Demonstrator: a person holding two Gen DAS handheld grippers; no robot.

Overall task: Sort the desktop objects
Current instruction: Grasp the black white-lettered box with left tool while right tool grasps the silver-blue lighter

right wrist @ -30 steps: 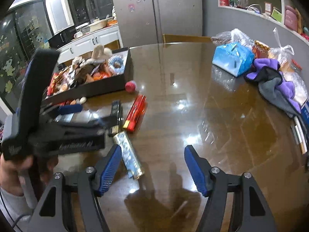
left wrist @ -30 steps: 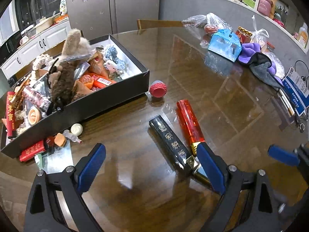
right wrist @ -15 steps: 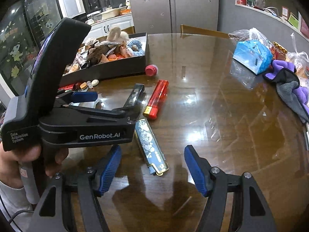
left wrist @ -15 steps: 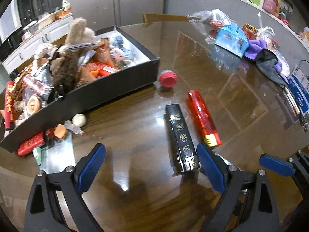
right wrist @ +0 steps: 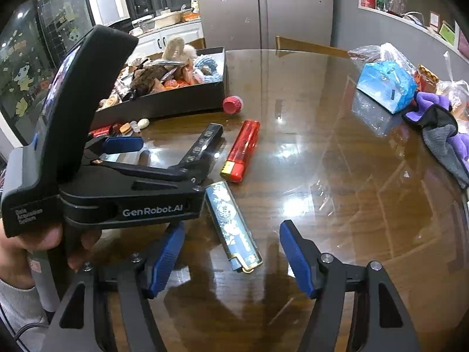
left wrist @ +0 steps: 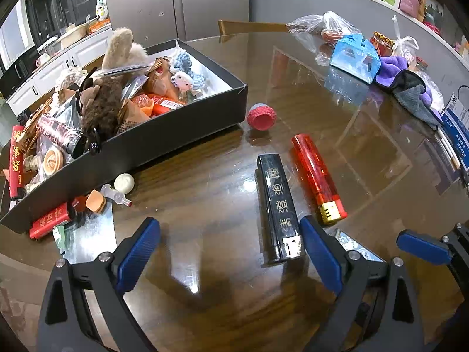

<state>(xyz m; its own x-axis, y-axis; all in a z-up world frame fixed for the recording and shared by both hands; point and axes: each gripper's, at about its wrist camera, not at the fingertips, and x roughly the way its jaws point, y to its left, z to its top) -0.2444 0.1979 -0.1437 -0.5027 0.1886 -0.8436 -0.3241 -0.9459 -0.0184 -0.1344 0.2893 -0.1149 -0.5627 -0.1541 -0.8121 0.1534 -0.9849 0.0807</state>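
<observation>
Left claw: the left gripper hangs low over the table with its jaws spread wide and nothing between them.
Right claw: the right gripper is likewise spread wide and empty, just above the tabletop.
Black lighter: the black lighter lies flat just inside the left claw's right finger, its metal end nearest the claw and its far end pointing away.
Red lighter: the red lighter lies just outside that same finger, beside the black one and near but apart from it.
Blue lighter: the blue patterned lighter lies between the right claw's fingers, nearer its left finger, angled away to the left.
Box: the black box, already heaped with toys and trinkets, sits ahead and to the left of the left claw.
Red ball: a small red ball rests ahead of the left claw, just beside the box corner.
Likely step: each claw seems to be lining up on a lighter.
Risk, off-centre grasp: the black lighter hugs one finger, so closing may push it sideways into the red lighter.
Risk, slick surface: the glossy top could let a flat lighter skid out of the pads.
Risk, crowding: the two claws are near each other and may collide.
</observation>
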